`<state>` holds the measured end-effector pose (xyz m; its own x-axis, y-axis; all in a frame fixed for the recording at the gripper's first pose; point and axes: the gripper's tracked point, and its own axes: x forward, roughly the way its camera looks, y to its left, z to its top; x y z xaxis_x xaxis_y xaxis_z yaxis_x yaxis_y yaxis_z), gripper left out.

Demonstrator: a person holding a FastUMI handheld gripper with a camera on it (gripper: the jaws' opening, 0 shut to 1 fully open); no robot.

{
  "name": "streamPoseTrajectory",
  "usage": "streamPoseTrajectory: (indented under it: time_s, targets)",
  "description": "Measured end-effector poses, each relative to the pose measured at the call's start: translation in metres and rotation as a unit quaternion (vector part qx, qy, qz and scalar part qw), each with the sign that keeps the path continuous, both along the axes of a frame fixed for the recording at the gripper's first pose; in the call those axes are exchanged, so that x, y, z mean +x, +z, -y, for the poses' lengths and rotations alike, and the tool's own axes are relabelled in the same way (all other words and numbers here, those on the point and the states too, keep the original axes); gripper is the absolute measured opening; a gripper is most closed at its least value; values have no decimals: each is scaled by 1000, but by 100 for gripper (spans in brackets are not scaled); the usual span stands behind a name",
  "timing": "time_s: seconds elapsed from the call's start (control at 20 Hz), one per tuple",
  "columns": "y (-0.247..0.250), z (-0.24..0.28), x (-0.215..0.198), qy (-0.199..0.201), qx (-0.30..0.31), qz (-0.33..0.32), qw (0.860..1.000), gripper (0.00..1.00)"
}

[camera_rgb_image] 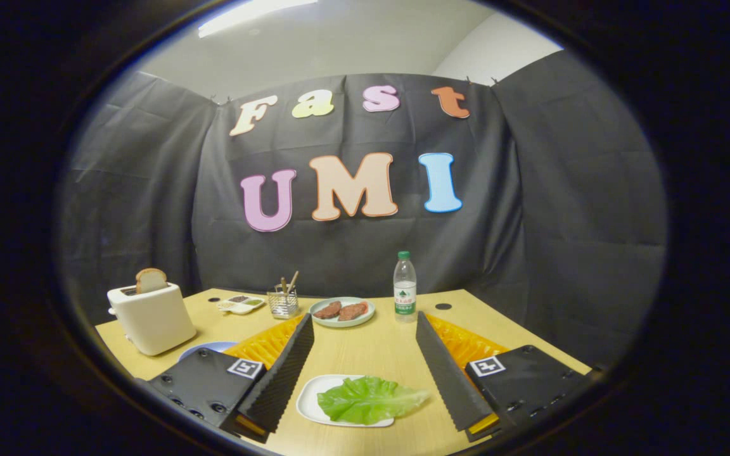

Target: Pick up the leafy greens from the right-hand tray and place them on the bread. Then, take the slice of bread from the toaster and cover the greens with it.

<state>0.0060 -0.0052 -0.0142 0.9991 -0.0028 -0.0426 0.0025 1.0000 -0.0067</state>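
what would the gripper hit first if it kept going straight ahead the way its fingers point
Probably the plate of meat patties, or the water bottle beside it, though depth is unclear. The open gripper has the lettuce leaf on its white tray low between the fingers, so straight travel may pass over it.

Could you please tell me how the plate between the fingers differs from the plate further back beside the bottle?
The near plate, between the open gripper's fingers, is white and holds a lettuce leaf. The far plate, beside the water bottle, is pale green and holds two reddish meat slices. Both rest flat on the table.
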Motion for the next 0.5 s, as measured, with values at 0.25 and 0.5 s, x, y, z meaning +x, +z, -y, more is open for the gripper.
streamPoseTrajectory:
  time_s: [0.25, 0.5]
  targets:
    - [-18, 8, 6, 3, 4, -21, 1000, 100]
    - [-49, 26, 15, 2, 11, -58, 998, 100]
